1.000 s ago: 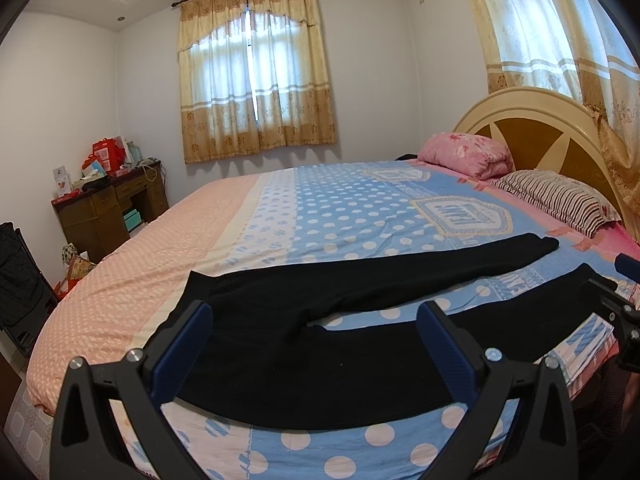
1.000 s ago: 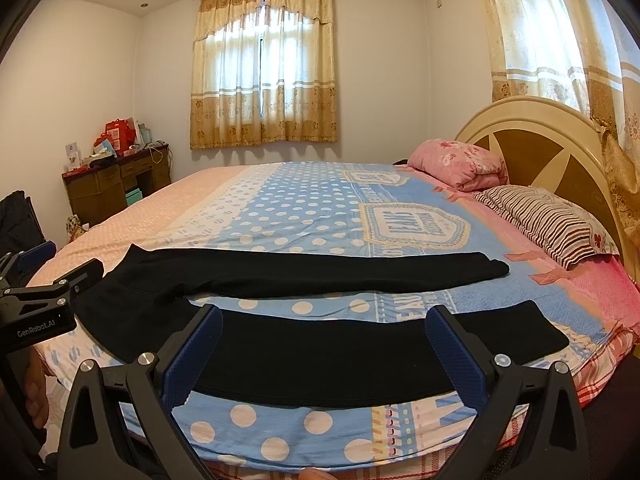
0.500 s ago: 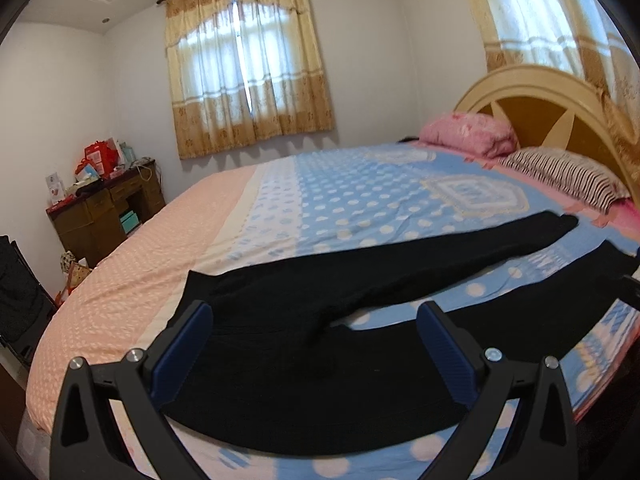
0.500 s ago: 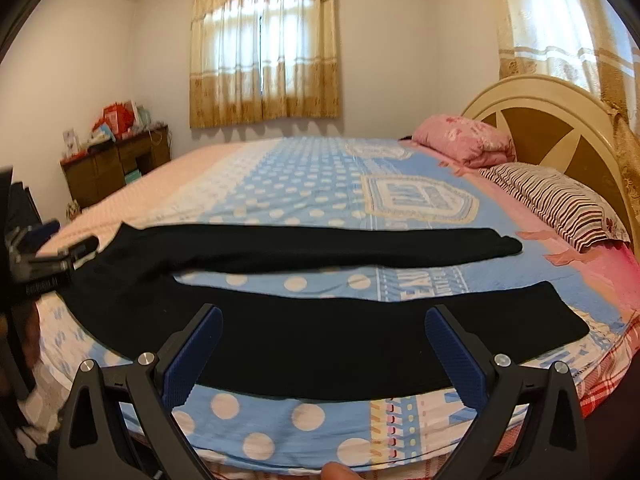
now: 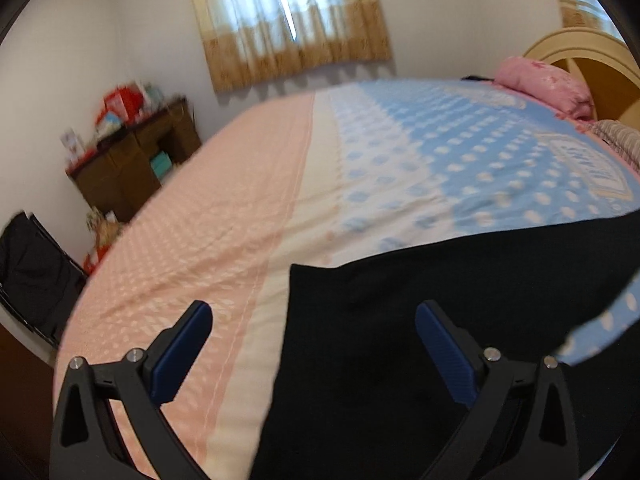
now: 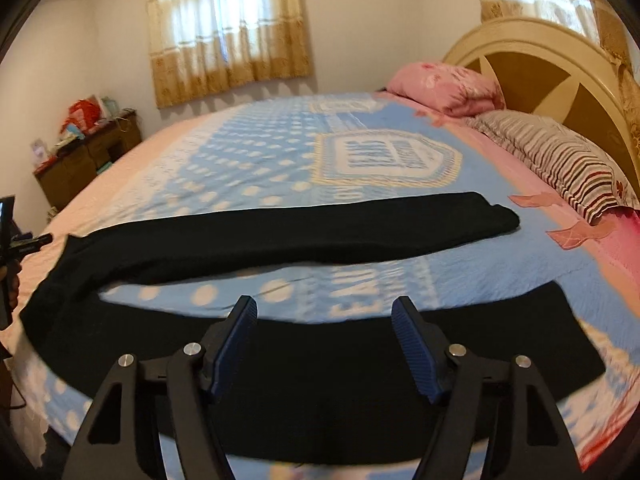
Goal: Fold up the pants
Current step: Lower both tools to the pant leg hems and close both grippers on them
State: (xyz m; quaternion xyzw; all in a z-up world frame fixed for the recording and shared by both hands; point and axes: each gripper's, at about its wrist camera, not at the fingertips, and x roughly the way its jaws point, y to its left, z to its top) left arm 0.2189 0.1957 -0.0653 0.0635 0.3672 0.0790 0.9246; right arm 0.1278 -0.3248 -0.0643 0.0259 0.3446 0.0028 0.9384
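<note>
Black pants [image 6: 304, 240] lie flat on the bed with both legs spread apart, running left to right. In the left wrist view the waist end of the pants [image 5: 400, 320] fills the lower right. My left gripper [image 5: 314, 334] is open and empty, low over the waist edge. My right gripper [image 6: 325, 326] is open, though narrower than before, and empty, right over the near leg [image 6: 360, 368]. The left gripper also shows at the left edge of the right wrist view [image 6: 24, 242].
The bed has a blue polka-dot and pink cover [image 6: 280, 160]. A pink pillow [image 6: 448, 86], a striped pillow [image 6: 560, 164] and a wooden headboard [image 6: 540, 76] are at the right. A wooden dresser [image 5: 132, 168] stands by the far left wall.
Both grippers have dropped closer to the pants. The left one has swung left toward the waist. The right gripper's fingers have narrowed over the near leg.
</note>
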